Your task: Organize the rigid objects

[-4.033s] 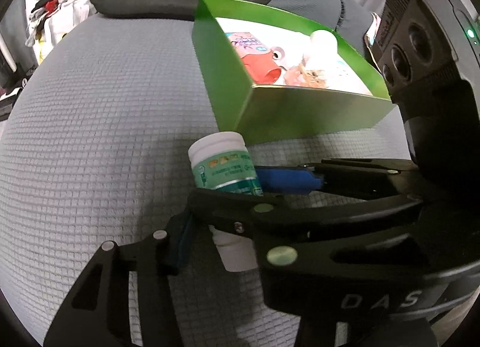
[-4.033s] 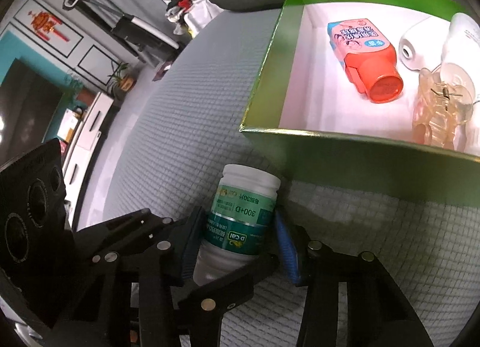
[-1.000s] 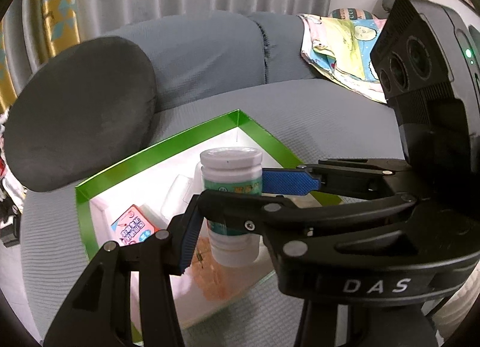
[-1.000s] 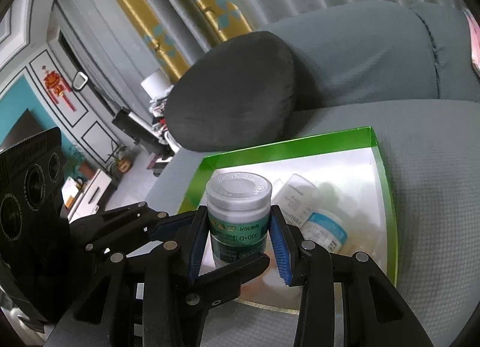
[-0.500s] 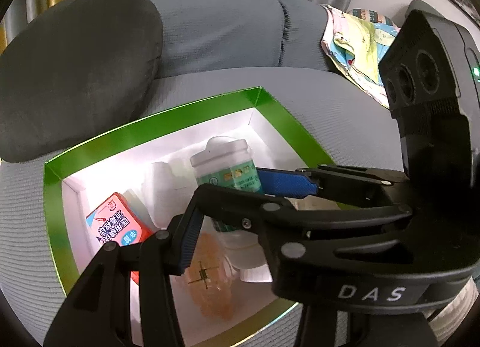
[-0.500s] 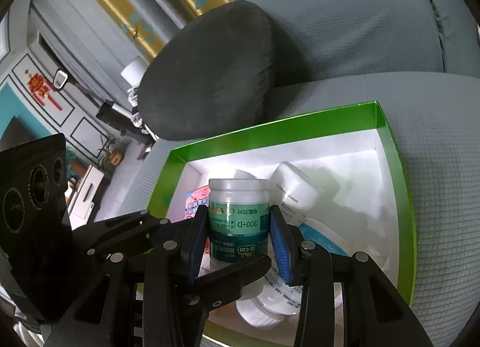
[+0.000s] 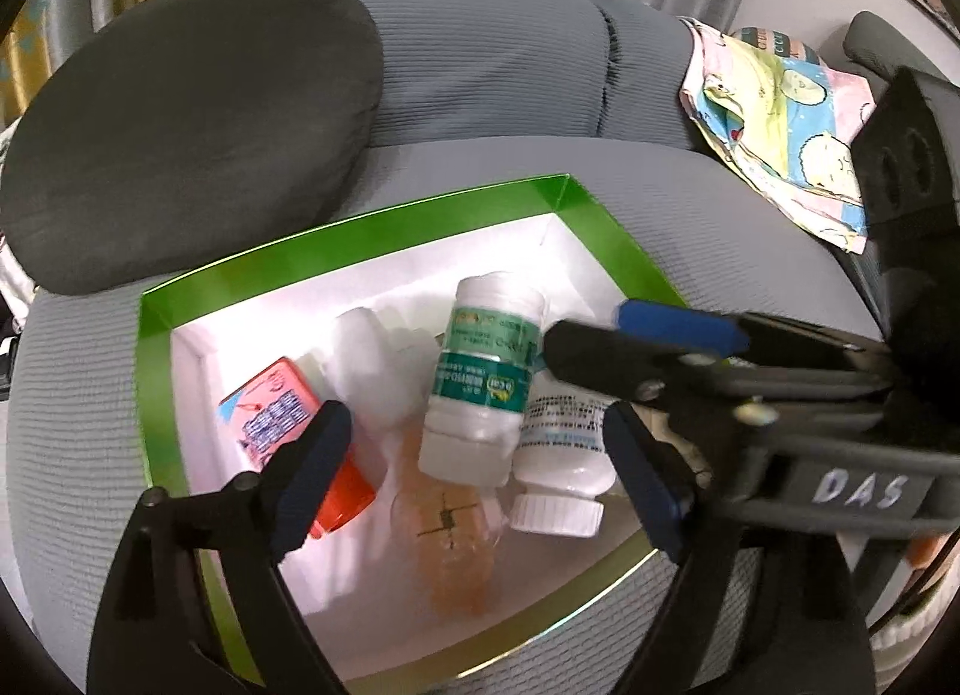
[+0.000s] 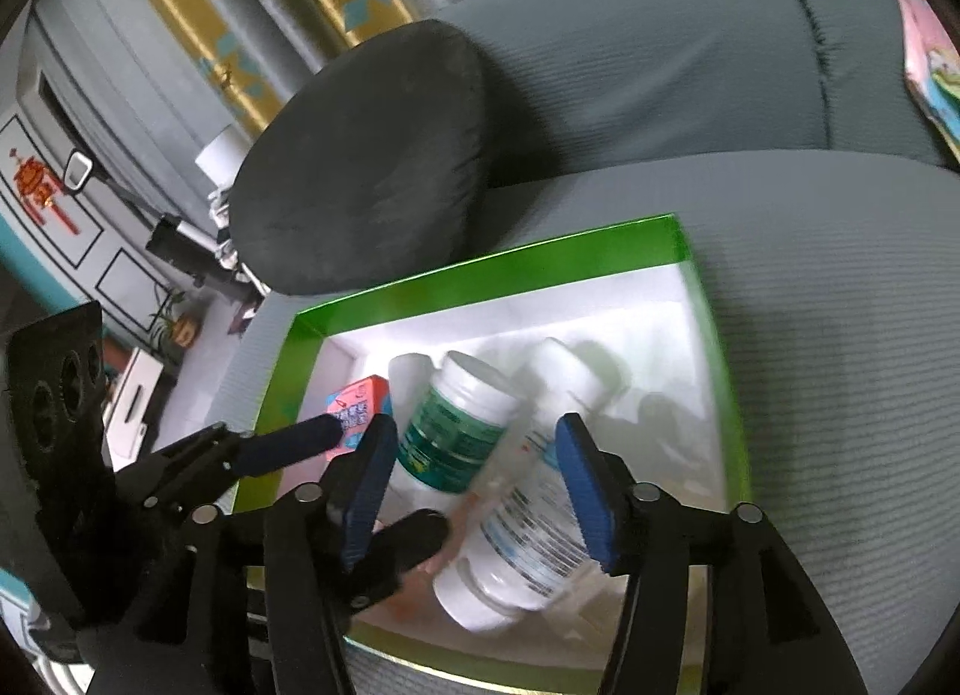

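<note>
White green-labelled bottle (image 7: 480,389) lies tilted inside green-rimmed box (image 7: 372,227).

green-labelled white bottle (image 7: 483,389) tilts inside the green box (image 7: 360,233).

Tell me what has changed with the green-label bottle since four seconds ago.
The green-label bottle went from the sofa seat up into the green box. Both grippers, left and right, held it; their jaws are now opening, letting it go. The box and its other items stayed put.
</note>
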`<action>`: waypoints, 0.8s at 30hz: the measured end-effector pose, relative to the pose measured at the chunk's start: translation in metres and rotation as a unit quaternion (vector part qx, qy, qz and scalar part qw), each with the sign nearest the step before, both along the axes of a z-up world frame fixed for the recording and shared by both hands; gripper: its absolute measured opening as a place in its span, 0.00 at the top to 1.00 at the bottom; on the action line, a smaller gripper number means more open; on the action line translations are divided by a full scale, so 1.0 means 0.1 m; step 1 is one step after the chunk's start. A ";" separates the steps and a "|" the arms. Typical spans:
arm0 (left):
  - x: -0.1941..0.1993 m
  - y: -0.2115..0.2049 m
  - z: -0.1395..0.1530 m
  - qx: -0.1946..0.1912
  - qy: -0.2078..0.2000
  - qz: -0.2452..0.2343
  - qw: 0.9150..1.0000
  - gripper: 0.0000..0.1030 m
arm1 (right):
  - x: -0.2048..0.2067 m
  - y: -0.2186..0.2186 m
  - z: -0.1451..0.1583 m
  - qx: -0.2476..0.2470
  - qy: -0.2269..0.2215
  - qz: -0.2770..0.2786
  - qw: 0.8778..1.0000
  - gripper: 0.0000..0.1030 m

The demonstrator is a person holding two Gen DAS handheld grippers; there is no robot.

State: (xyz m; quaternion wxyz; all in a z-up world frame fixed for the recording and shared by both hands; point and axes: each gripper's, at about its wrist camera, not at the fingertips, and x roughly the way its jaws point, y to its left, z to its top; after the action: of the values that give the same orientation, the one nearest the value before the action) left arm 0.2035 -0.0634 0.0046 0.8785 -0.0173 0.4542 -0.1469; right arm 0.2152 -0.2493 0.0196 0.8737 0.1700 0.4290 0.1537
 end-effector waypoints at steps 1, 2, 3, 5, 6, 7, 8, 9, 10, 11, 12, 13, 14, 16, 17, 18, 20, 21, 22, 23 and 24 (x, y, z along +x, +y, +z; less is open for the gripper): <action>-0.02 0.02 0.01 -0.001 0.001 0.002 1.000 0.17 | -0.03 -0.03 0.02 -0.006 0.000 -0.005 1.000 0.40; -0.02 0.03 0.01 0.001 0.001 0.006 1.000 0.17 | -0.04 -0.04 0.04 -0.011 0.001 -0.009 1.000 0.37; -0.04 0.05 0.02 0.006 0.001 0.013 1.000 0.17 | -0.07 -0.06 0.05 -0.016 0.000 -0.013 1.000 0.35; -0.06 0.08 0.02 0.009 0.002 0.020 1.000 0.16 | -0.13 -0.10 0.11 -0.028 -0.002 -0.023 0.999 0.32; -0.07 0.09 0.02 0.011 0.002 0.024 1.000 0.16 | -0.14 -0.11 0.12 -0.032 -0.003 -0.027 0.999 0.28; -0.09 0.12 0.03 0.013 0.003 0.031 0.999 0.16 | -0.17 -0.13 0.15 -0.038 -0.005 -0.033 0.999 0.25; -0.10 0.14 0.04 0.016 0.003 0.036 0.999 0.16 | -0.19 -0.14 0.17 -0.043 -0.006 -0.037 0.998 0.19; -0.12 0.16 0.04 0.020 0.003 0.043 0.999 0.16 | -0.21 -0.14 0.19 -0.050 -0.008 -0.042 0.998 0.17; -0.14 0.19 0.06 0.025 0.003 0.053 0.998 0.15 | -0.23 -0.14 0.21 -0.060 -0.007 -0.047 0.997 0.16; -0.15 0.21 0.06 0.028 0.004 0.058 0.998 0.15 | -0.25 -0.14 0.22 -0.068 -0.007 -0.051 0.996 0.15; -0.17 0.23 0.07 0.031 0.006 0.065 0.997 0.15 | -0.27 -0.14 0.23 -0.077 -0.005 -0.055 0.995 0.12; -0.19 0.26 0.08 0.032 0.009 0.071 0.997 0.14 | -0.29 -0.14 0.25 -0.087 -0.004 -0.059 0.994 0.10; -0.21 0.28 0.09 0.034 0.012 0.076 0.996 0.12 | -0.30 -0.13 0.26 -0.096 -0.002 -0.062 0.993 0.06; -0.27 0.33 0.13 0.043 0.014 0.093 0.995 0.01 | -0.33 -0.09 0.28 -0.112 0.006 -0.061 0.992 0.00; -0.30 0.34 0.15 0.044 0.012 0.097 0.994 0.01 | -0.34 -0.08 0.29 -0.117 0.010 -0.061 0.991 0.00; -0.33 0.36 0.17 0.046 0.011 0.101 0.994 0.01 | -0.34 -0.06 0.29 -0.126 0.021 -0.059 0.990 0.00; -0.37 0.40 0.21 0.051 0.020 0.111 0.992 0.01 | -0.36 -0.02 0.30 -0.142 0.032 -0.056 0.988 0.00; -0.38 0.41 0.22 0.052 0.025 0.114 0.992 0.01 | -0.36 0.00 0.30 -0.150 0.036 -0.056 0.987 0.00; -0.40 0.43 0.23 0.053 0.028 0.116 0.991 0.01 | -0.38 0.03 0.31 -0.159 0.038 -0.055 0.985 0.00; -0.42 0.44 0.25 0.055 0.030 0.120 0.991 0.01 | -0.40 0.06 0.33 -0.164 0.038 -0.054 0.984 0.00; -0.44 0.46 0.26 0.057 0.032 0.124 0.990 0.01 | -0.41 0.08 0.35 -0.169 0.038 -0.053 0.984 0.00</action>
State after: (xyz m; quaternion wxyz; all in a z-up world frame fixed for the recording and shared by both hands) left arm 0.1598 -0.0178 0.0306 0.8745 -0.0279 0.4841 -0.0102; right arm 0.1741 -0.2413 0.0544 0.8800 0.0483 0.4718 0.0264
